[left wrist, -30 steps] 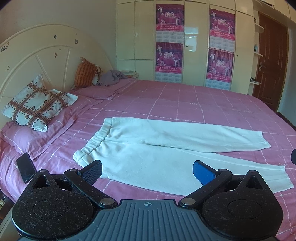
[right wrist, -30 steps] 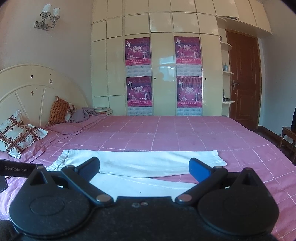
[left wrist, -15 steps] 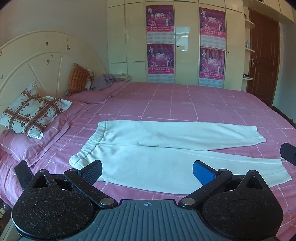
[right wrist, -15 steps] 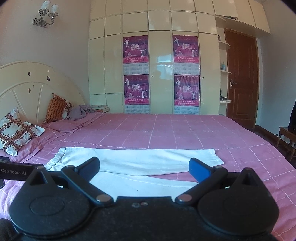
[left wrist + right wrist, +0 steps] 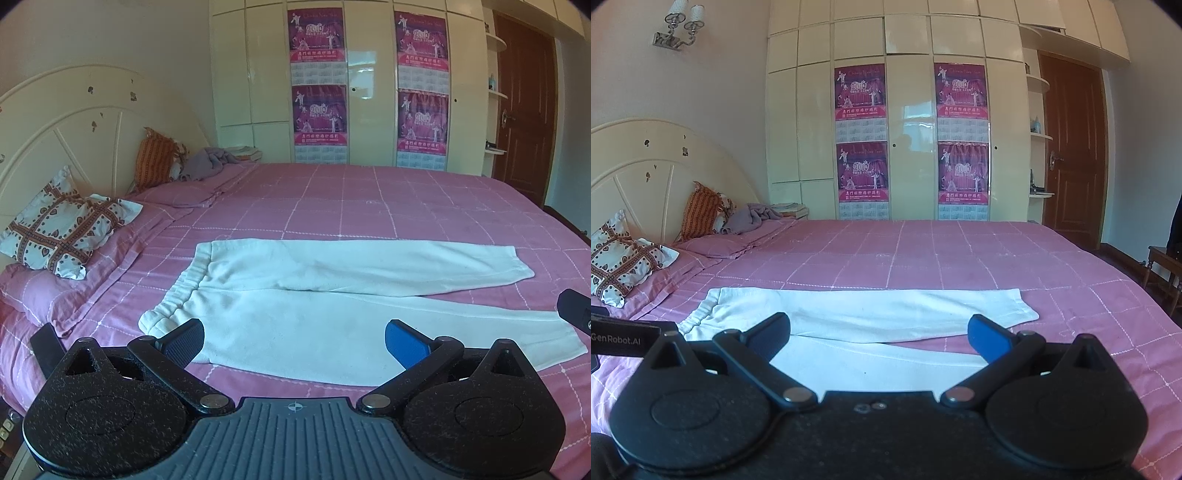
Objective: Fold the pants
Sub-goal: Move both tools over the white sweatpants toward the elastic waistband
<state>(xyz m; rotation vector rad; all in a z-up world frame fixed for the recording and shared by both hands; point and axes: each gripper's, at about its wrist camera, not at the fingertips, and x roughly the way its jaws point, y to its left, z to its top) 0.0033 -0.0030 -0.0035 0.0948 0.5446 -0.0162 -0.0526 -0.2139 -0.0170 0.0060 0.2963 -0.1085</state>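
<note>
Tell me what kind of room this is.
A bedroom in a home: a wide bed with a pink checked sheet, a curved cream headboard with pillows, and a tall built-in wardrobe.

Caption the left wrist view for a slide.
Open left gripper hovers before white pants spread flat on a pink checked bed, waistband toward the pillows.
</note>
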